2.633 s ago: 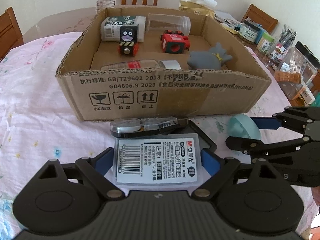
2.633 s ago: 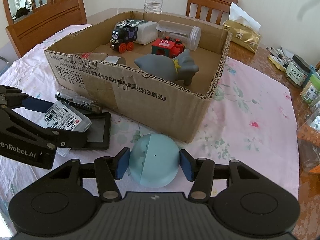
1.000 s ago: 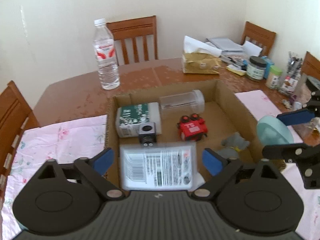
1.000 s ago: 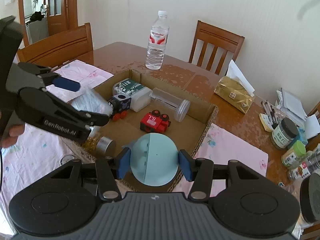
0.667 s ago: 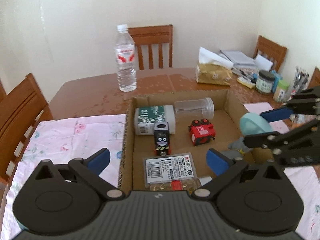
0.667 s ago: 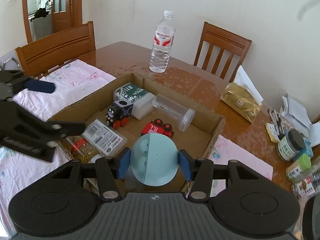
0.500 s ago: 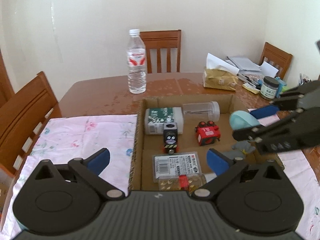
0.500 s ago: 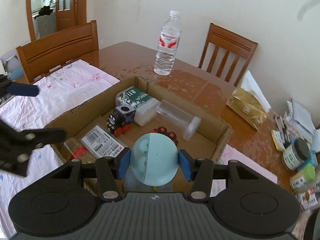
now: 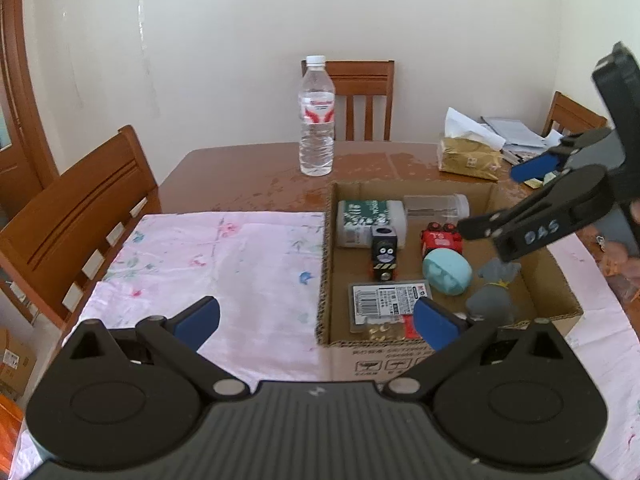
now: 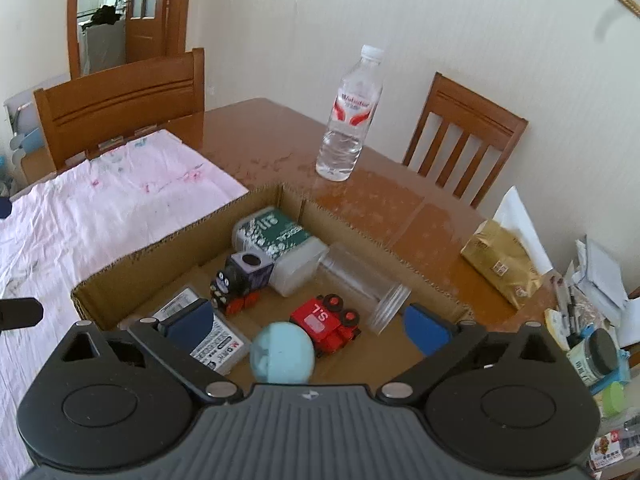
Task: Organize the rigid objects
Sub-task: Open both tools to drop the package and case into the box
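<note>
A cardboard box [image 9: 326, 264] [image 10: 172, 240] holds a pale blue egg-shaped case [image 9: 447, 271] [image 10: 282, 357], a clear labelled pack [image 9: 386, 307] [image 10: 216, 346], a black toy train [image 9: 383, 252] [image 10: 238, 282], a red toy train [image 9: 441, 239] [image 10: 326, 324], a green-labelled jar [image 9: 368, 222] [image 10: 280, 242], a clear tube [image 9: 436, 209] [image 10: 362, 286] and a grey toy [image 9: 494, 292]. My left gripper [image 9: 316, 322] is open and empty, above the box's near left corner. My right gripper [image 10: 308, 322] is open and empty above the box; it also shows in the left wrist view [image 9: 490, 202].
A water bottle [image 9: 317, 120] [image 10: 352, 116] stands on the brown table behind the box. A pink floral cloth [image 9: 200, 264] covers the table left of the box. Wooden chairs [image 9: 80, 216] ring the table. A gold packet [image 10: 502, 262], jars and papers crowd the right side.
My left gripper let the labelled pack go into the box and drew back to the left. My right gripper opened and the blue egg-shaped case now lies in the box.
</note>
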